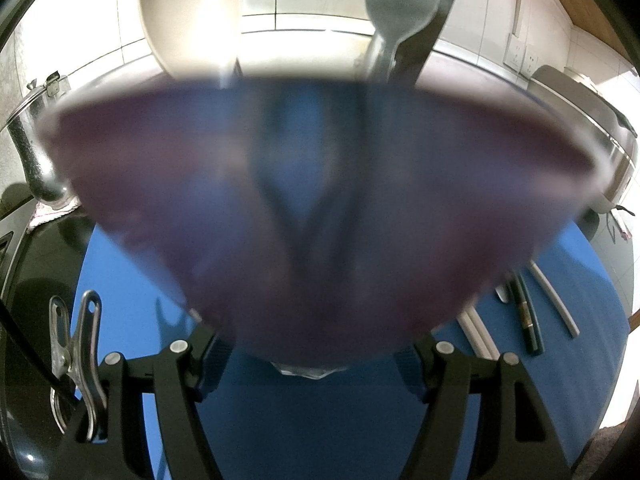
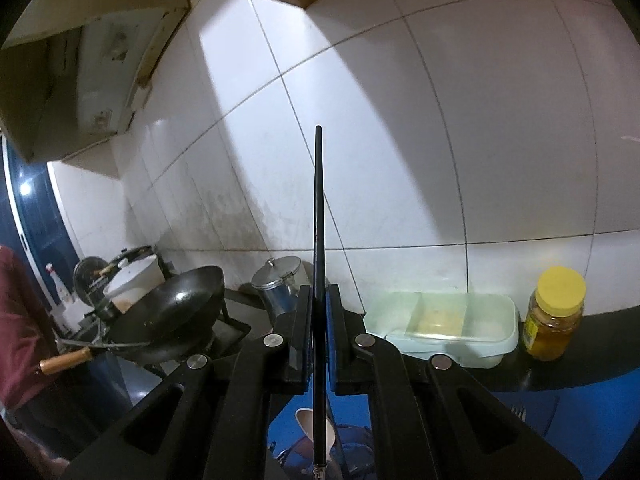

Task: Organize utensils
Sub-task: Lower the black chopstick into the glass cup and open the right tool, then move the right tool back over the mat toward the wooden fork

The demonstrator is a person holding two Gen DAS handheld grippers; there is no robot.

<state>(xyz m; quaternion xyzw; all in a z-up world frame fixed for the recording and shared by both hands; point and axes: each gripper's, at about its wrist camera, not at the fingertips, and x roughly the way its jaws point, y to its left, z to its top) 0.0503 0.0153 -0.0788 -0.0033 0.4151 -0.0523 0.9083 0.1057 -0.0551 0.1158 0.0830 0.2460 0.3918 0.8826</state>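
Note:
In the left wrist view a translucent purple cup [image 1: 312, 216] fills the frame, blurred and very close. It holds a steel fork [image 1: 396, 20], a white spoon [image 1: 188, 16] and a dark utensil [image 1: 432, 40], all standing upright. My left gripper [image 1: 312, 360] has its fingers on either side of the cup's base, shut on it. In the right wrist view my right gripper [image 2: 318, 320] is shut on a black chopstick [image 2: 318, 216] that points straight up. The cup's contents show below it [image 2: 316, 432].
A blue mat [image 1: 132, 280] covers the counter. A dark chopstick [image 1: 528, 320] and white chopsticks [image 1: 556, 300] lie on it at the right. A metal kettle [image 1: 36, 160] stands at the left. A wok [image 2: 176, 312], a plastic box [image 2: 448, 320] and a yellow-lidded jar [image 2: 554, 316] line the wall.

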